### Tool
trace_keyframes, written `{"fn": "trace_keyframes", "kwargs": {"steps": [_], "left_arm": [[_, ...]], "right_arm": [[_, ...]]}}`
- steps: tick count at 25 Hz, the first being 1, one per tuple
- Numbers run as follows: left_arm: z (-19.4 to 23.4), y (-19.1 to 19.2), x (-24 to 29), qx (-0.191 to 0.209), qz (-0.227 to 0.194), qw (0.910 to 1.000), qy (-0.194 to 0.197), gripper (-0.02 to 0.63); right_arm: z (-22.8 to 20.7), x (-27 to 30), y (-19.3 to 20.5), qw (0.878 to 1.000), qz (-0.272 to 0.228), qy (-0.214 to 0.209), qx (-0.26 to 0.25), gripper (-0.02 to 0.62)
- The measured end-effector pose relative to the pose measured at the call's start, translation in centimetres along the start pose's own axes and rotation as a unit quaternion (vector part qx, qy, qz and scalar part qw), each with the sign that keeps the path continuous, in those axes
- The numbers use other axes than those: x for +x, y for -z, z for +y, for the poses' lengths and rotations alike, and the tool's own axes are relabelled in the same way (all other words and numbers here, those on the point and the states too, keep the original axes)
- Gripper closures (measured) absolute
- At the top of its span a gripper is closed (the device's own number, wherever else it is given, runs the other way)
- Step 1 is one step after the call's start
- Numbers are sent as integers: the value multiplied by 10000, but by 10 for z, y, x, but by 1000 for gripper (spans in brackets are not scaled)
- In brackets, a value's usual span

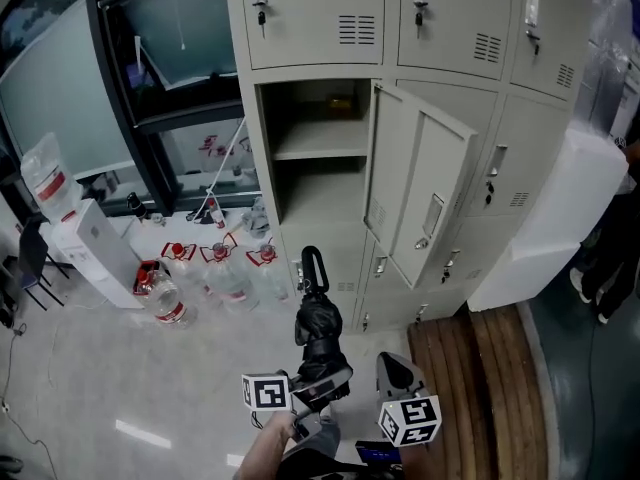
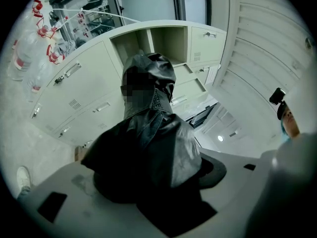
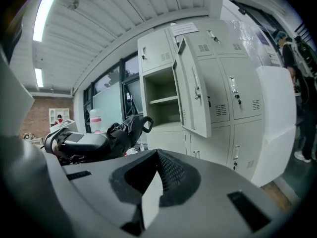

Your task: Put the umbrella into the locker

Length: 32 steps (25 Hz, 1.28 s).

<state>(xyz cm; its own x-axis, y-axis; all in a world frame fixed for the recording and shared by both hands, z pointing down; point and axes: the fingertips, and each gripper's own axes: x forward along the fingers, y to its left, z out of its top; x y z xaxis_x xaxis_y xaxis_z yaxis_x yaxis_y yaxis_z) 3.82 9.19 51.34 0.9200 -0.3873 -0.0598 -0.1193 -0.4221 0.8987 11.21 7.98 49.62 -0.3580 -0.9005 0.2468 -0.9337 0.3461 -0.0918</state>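
In the head view a folded black umbrella [image 1: 318, 328] stands almost upright, its hooked handle [image 1: 313, 268] pointing toward the lockers. My left gripper [image 1: 322, 380] is shut on its lower part. The left gripper view is filled by the umbrella's black fabric [image 2: 148, 148] between the jaws, with the open locker [image 2: 163, 41] beyond. The open locker compartment [image 1: 320, 138] has one shelf, and its door [image 1: 420, 193] swings out to the right. My right gripper [image 1: 395, 368] hangs beside the umbrella, shut and empty. The right gripper view shows its jaws [image 3: 158, 167] closed together, with the umbrella [image 3: 124, 130] at left.
Several large water bottles [image 1: 215, 273] stand on the floor left of the lockers, near a white dispenser [image 1: 95, 248]. A wooden platform [image 1: 480, 368] lies at lower right. A big white panel [image 1: 555, 218] leans on the right lockers, and a person [image 1: 610, 258] stands past it.
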Motion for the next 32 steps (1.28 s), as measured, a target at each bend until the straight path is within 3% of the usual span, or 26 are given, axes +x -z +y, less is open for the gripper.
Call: {"fn": "trace_keyframes", "kwargs": {"steps": [7, 13, 22, 32], "left_arm": [[48, -106, 35, -106, 75, 9999, 31, 318], [72, -168, 53, -74, 171, 9996, 201, 318], [88, -190, 68, -478, 190, 9983, 262, 318], [94, -211, 74, -380, 201, 9981, 432, 318]], "right_arm": [[-27, 111, -36, 9998, 189, 64, -15, 595], [-39, 172, -53, 9997, 198, 144, 44, 595], [-51, 202, -52, 9990, 282, 332, 53, 595], [-55, 231, -64, 9995, 190, 260, -39, 595]]}}
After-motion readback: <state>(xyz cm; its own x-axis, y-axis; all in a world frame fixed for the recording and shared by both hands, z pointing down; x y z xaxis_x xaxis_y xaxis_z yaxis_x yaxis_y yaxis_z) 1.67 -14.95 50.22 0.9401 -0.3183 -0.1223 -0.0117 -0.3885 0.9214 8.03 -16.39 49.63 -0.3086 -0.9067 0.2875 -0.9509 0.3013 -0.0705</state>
